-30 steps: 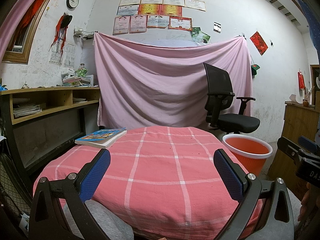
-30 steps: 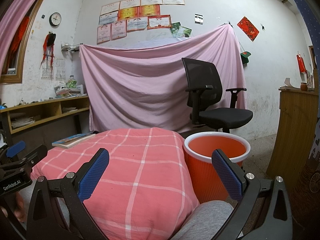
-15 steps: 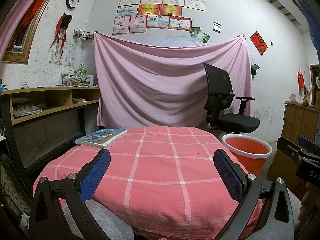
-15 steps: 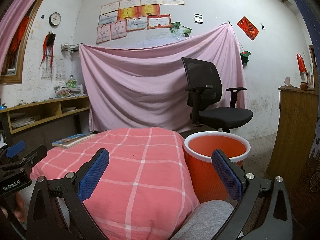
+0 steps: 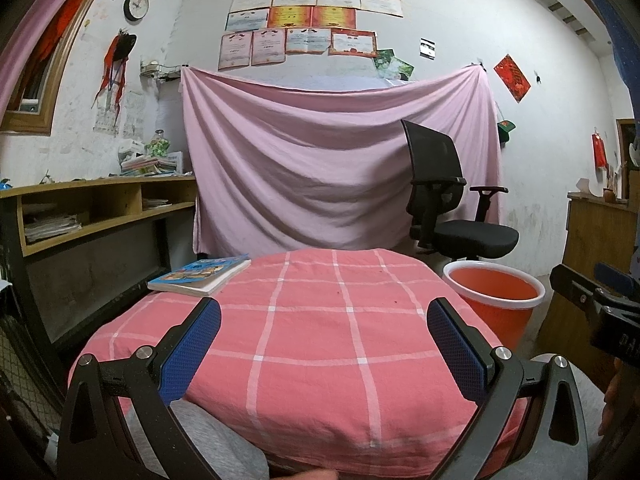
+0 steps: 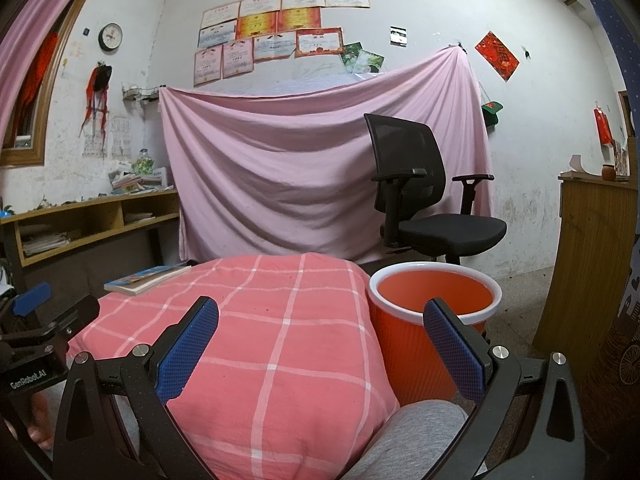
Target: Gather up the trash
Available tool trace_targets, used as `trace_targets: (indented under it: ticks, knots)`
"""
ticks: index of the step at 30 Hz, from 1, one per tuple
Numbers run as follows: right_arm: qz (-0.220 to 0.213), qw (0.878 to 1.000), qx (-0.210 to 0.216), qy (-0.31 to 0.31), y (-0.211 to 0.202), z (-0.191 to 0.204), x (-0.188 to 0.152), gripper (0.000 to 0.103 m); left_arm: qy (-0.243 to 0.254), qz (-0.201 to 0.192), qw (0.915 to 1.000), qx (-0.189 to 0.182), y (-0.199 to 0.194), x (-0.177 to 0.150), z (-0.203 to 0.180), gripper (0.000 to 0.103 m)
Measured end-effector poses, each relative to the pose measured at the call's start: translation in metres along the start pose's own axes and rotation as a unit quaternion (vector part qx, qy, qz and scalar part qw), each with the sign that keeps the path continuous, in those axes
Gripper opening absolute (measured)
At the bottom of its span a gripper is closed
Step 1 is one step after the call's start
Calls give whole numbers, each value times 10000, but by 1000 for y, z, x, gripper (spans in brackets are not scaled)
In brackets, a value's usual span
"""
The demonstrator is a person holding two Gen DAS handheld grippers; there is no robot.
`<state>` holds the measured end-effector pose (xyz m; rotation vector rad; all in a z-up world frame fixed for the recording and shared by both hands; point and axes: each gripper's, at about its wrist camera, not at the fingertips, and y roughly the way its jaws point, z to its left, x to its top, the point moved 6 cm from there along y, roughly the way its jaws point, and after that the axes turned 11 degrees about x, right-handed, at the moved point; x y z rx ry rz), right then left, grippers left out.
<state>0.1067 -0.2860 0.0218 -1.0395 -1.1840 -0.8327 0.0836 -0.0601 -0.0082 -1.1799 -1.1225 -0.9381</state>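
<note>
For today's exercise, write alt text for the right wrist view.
An open right gripper hangs over a pink checked tablecloth, with an empty orange bin beside the table. Behind stand a black office chair and a pink sheet.

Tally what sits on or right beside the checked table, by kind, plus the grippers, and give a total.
Book: 1, on the pink checked tablecloth
Orange bin: 1, on the floor beside the table
Left gripper and right gripper: 2, both open and empty
Loose trash on the cloth: 0 visible
Total: 4
</note>
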Motion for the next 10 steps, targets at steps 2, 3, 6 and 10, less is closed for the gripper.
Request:
trace_targets:
  ticks: [2, 3, 6, 10]
  knots:
    - [-1, 10000, 0, 3, 0, 0, 0, 103, 21, 5, 10000, -8, 1, -2, 0, 101]
    - [3, 10000, 1, 4, 1, 0, -1, 103, 25, 11, 10000, -12, 2, -2, 0, 101]
    - [16, 10000, 4, 0, 2, 1, -4, 103, 22, 26, 10000, -26, 3, -2, 1, 101]
    - [29, 10000, 7, -11, 2, 1, -5, 103, 39, 61, 10000, -35, 4, -3, 2, 101]
